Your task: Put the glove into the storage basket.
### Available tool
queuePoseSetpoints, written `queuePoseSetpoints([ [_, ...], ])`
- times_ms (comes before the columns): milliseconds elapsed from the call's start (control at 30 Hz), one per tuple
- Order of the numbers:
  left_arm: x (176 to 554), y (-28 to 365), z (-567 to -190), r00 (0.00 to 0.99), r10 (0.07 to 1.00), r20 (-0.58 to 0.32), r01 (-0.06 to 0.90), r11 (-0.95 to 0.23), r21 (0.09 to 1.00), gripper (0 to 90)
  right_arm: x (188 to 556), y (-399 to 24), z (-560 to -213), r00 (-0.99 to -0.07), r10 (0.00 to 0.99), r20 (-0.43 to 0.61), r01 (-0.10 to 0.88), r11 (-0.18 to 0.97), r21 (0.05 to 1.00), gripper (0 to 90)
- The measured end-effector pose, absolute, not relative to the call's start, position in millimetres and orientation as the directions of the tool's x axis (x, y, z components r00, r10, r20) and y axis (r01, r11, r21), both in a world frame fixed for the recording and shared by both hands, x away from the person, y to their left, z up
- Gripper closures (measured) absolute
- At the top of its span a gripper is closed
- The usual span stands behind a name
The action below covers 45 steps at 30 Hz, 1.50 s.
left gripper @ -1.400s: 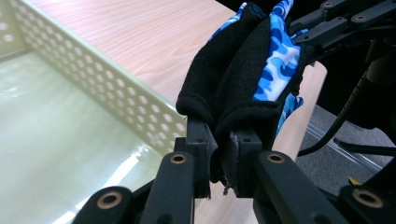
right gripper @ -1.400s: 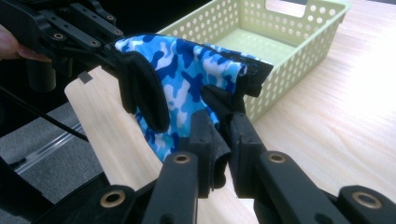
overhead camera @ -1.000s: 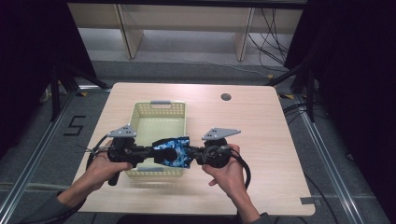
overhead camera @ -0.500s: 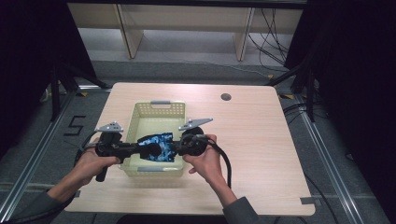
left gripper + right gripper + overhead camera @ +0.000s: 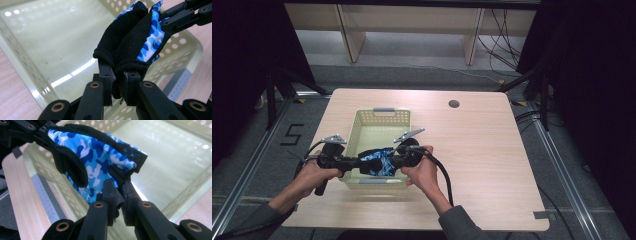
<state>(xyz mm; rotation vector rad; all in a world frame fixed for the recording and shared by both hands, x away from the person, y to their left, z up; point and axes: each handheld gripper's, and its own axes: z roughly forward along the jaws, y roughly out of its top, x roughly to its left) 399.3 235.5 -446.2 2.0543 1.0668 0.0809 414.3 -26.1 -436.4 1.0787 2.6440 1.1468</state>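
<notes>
Both hand-held grippers, left [image 5: 354, 163] and right [image 5: 396, 161], carried the clamped glove [image 5: 377, 161] inside the basket's [image 5: 383, 111] rim.

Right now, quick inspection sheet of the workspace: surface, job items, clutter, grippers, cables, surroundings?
Surface: light wooden table, round hole near the far edge.
Job's things: blue camouflage glove with black palm, held over the pale green basket; no other item seen on the basket floor.
Clutter: nothing seen.
Grippers: left gripper and right gripper each shut on an end of the glove.
Cables: black cable trails from the right gripper; loose cables on the floor behind.
Surroundings: shelving behind, dark curtains at both sides.
</notes>
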Motion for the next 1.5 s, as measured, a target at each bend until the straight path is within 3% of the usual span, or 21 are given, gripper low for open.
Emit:
queuePoseSetpoints([
  [100,399,233,-450,0.644,0.71,-0.286,0.666,-0.336,0.666,78.6,413,-24,-438,-0.728,0.649,0.222,0.623,0.49,0.61,83.9],
  [167,400,232,-452,0.65,0.712,-0.264,0.655,-0.35,0.67,78.3,417,-24,-441,-0.755,0.627,0.191,0.583,0.509,0.634,83.9],
  [267,402,232,-452,0.65,0.713,-0.265,0.663,-0.361,0.656,77.3,414,-21,-441,-0.726,0.655,0.212,0.625,0.499,0.6,83.9],
  [300,402,232,-452,0.645,0.717,-0.263,0.67,-0.366,0.646,76.4,416,-22,-443,-0.755,0.629,0.187,0.586,0.519,0.623,83.9],
  [633,405,231,-445,0.677,0.712,-0.184,0.654,-0.468,0.595,62.5,416,-20,-446,-0.755,0.63,0.181,0.595,0.544,0.591,83.7],
  [967,406,234,-435,0.664,0.727,-0.175,0.66,-0.46,0.594,51.6,416,-19,-447,-0.717,0.667,0.201,0.649,0.534,0.542,83.3],
  [1033,405,235,-434,0.657,0.736,-0.163,0.658,-0.455,0.6,48.8,419,-20,-449,-0.744,0.644,0.179,0.613,0.55,0.567,83.1],
  [1200,403,236,-433,0.644,0.747,-0.163,0.67,-0.448,0.592,41.1,420,-21,-449,-0.727,0.653,0.215,0.636,0.52,0.571,82.1],
  [1300,402,236,-430,0.622,0.763,-0.175,0.684,-0.421,0.596,34.3,421,-22,-450,-0.732,0.652,0.199,0.625,0.526,0.576,80.7],
  [1500,399,235,-426,0.629,0.759,-0.165,0.67,-0.424,0.609,33.7,419,-23,-448,-0.697,0.685,0.214,0.656,0.486,0.578,71.8],
])
